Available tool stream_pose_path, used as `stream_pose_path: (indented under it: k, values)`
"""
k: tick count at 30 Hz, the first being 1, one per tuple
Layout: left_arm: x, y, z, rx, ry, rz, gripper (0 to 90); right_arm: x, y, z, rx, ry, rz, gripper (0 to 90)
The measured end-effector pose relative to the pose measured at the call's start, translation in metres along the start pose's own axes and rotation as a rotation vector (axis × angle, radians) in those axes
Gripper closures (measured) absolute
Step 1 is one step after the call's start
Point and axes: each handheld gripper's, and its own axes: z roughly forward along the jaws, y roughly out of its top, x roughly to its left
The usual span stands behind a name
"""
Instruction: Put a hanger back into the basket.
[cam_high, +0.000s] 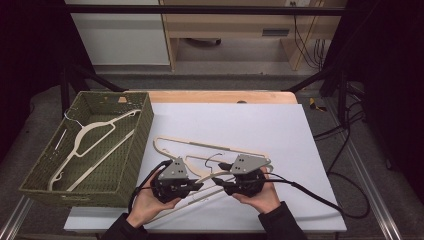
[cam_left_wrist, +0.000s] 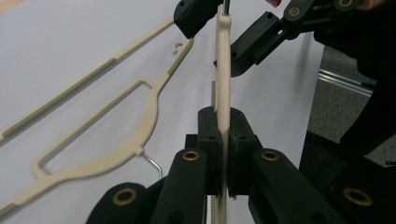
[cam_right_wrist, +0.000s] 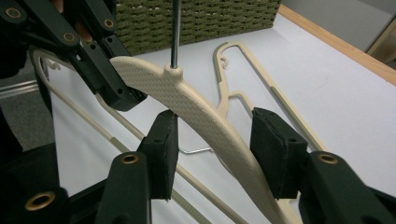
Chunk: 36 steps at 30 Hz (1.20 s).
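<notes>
1. My left gripper (cam_high: 196, 186) is clamped on the hanger (cam_high: 212, 176) I have in hand. In the left gripper view its pads (cam_left_wrist: 209, 140) press both faces of the cream arm, which runs straight up between them.

2. My right gripper (cam_high: 226, 187) is partly open. In the right gripper view its pads (cam_right_wrist: 164, 149) stand apart with the hanger's arm (cam_right_wrist: 205, 119) running between them – the left pad is at the arm's edge, the right one clear of it. I count this one as not gripping.

3. The hanger is raised off the sheet (cam_high: 280, 135) at the near edge, between my two hands, its steel hook (cam_high: 212, 159) rising from the neck. In the right gripper view the hook's stem (cam_right_wrist: 174, 32) stands upright out of the textured shoulder.

4. The two grippers face each other across the hanger's middle – left on one shoulder, right on the other, close together near the neck.

5. A second hanger (cam_high: 200, 146) lies flat on the sheet just beyond my grippers, its long bar running left to right.

6. A third hanger (cam_high: 87, 145) lies inside the green basket (cam_high: 132, 165), at the left of the sheet.

7. The basket's wall sits near my left hand (cam_high: 145, 202); whether they touch I cannot tell.
</notes>
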Motion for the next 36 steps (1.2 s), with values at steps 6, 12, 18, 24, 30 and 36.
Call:
stream_pose_path:
  k: [6,12,18,24,30,36]
  values:
    - [0.001,0.001,-0.008,-0.029,0.061,-0.029,86.2,-0.004,0.002,-0.012,-0.055,-0.029,0.034,38.5]
    - [0.006,0.002,-0.022,-0.07,0.113,-0.061,86.2,-0.015,0.001,-0.033,-0.127,-0.098,0.112,25.0]
    - [0.007,0.008,-0.047,-0.131,0.152,-0.082,86.1,-0.023,-0.004,-0.051,-0.161,-0.127,0.168,18.5]
    - [0.011,0.019,-0.071,-0.163,0.172,-0.079,86.1,-0.029,-0.016,-0.067,-0.187,-0.182,0.219,13.7]
    - [0.019,0.031,-0.099,-0.181,0.192,-0.077,86.1,-0.037,-0.031,-0.081,-0.213,-0.231,0.272,12.3]
    - [0.038,0.034,-0.124,-0.188,0.221,-0.082,86.1,-0.04,-0.04,-0.09,-0.222,-0.257,0.293,11.5]
